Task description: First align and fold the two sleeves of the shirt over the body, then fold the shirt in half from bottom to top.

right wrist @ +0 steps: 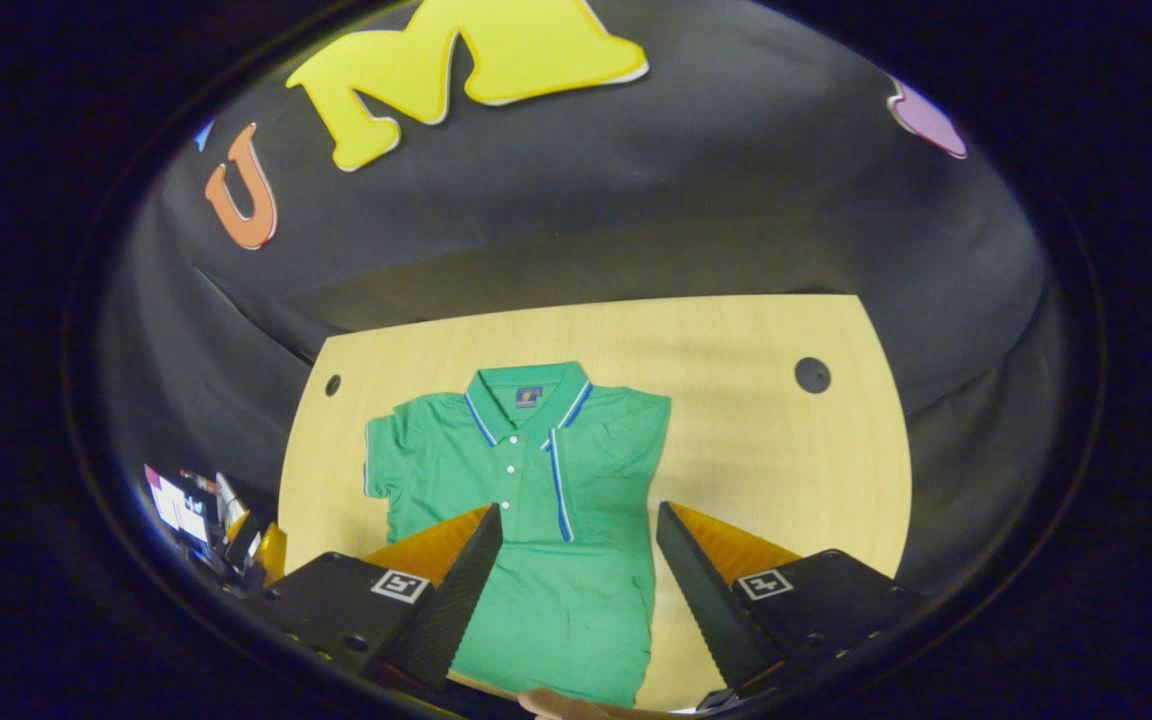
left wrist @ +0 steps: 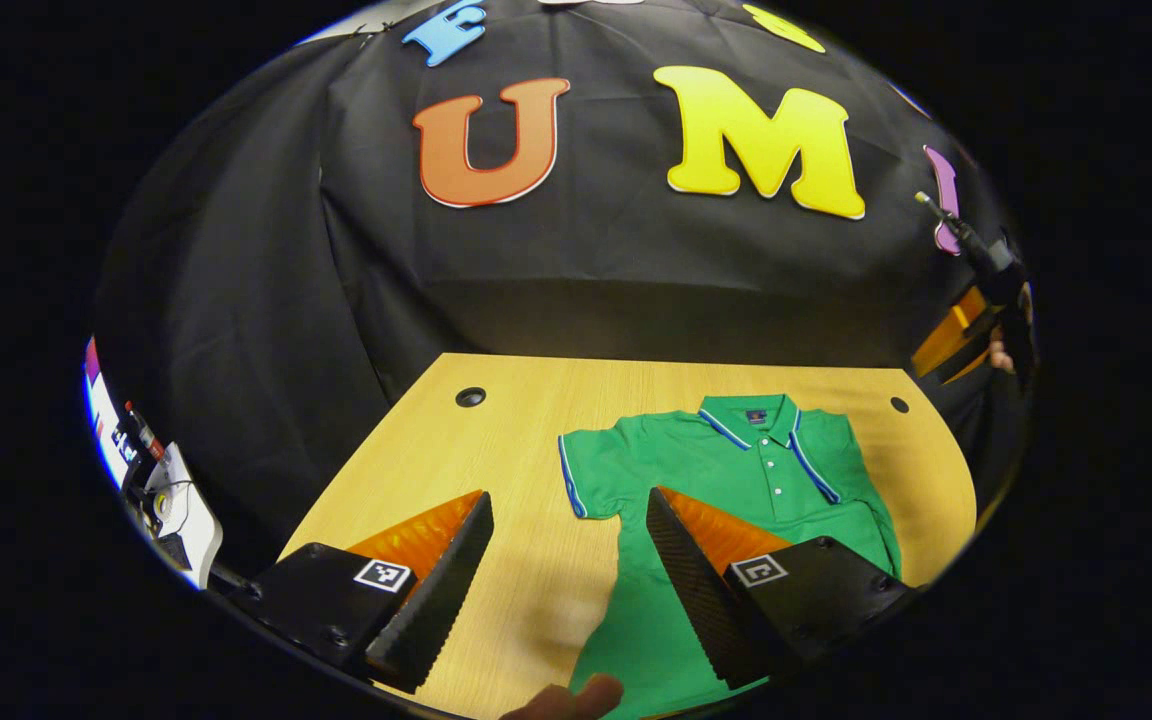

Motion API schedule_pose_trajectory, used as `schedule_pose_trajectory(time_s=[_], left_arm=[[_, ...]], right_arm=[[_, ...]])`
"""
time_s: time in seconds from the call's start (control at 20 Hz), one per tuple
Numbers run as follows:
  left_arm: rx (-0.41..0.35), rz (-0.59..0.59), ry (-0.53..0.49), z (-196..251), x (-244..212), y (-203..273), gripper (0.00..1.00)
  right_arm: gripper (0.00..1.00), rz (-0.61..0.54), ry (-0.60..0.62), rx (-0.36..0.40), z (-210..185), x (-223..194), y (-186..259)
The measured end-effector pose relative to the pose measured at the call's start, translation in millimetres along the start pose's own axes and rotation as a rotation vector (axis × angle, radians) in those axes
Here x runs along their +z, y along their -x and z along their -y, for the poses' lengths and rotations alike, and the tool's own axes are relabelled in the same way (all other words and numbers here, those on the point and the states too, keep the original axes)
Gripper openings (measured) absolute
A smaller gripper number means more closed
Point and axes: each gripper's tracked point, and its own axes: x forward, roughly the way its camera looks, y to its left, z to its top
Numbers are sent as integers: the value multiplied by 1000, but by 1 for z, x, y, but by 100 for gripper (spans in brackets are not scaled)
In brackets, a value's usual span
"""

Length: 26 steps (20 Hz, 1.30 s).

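Down at the bottom of the left gripper view, my left gripper [left wrist: 568, 520] has its jaws spread wide with nothing between them, hanging above the table [left wrist: 496, 440] rather than on it as far as I can tell. Its right finger overlaps the shirt [left wrist: 736, 460] in the frame, the left one sits over bare wood. That shirt is a green polo lying flat, collar toward the back wall, in the lower right part of this view. One sleeve [left wrist: 591, 465] sticks out to the left with its striped cuff showing. At the far right edge I can see the other gripper [left wrist: 971, 330] held up off the table, with a bit of a hand behind it, too small to say much. A fingertip [left wrist: 576, 697] pokes in at the very bottom edge. Some gear [left wrist: 161, 490] sits off the table at the lower left. Over in the right gripper view, my right gripper [right wrist: 576, 525] is spread too, empty, with the shirt [right wrist: 536, 480] framed between its fingers in the lower middle. From this side the sleeve [right wrist: 391, 465] at the left of the frame lies out flat, while the side at the right looks folded in over the body, giving a straight edge. Table [right wrist: 786, 450] to the right of the shirt is plain wood with a round hole [right wrist: 812, 374].
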Motion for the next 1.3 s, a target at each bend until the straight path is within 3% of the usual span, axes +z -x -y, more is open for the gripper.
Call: schedule_pose_trajectory(time_s=[0.25,0.3,0.45,0.6,0.7,0.95,1.0,1.1,1.3], left_arm=[[-32,-85,-23,9,0,-97,99],[-33,-117,-11,10,-4,-115,98],[-32,-232,70,13,-22,-159,99],[-5,-383,151,15,-53,-186,98],[14,-448,190,12,-59,-198,98],[13,-619,213,2,-72,-208,95],[0,-649,220,4,-71,-211,80],[-21,-729,181,1,-76,-207,79],[-74,-834,121,5,-76,-200,57]], right_arm=[[95,161,-23,-89,40,-19,80],[92,182,-42,-116,52,-22,95],[95,209,-123,-165,75,-45,132],[92,236,-179,-205,89,-69,158],[95,267,-203,-232,90,-83,170],[96,326,-252,-232,81,-104,195],[96,338,-253,-235,80,-107,198],[95,348,-248,-239,75,-115,199],[95,350,-266,-198,64,-125,199]])
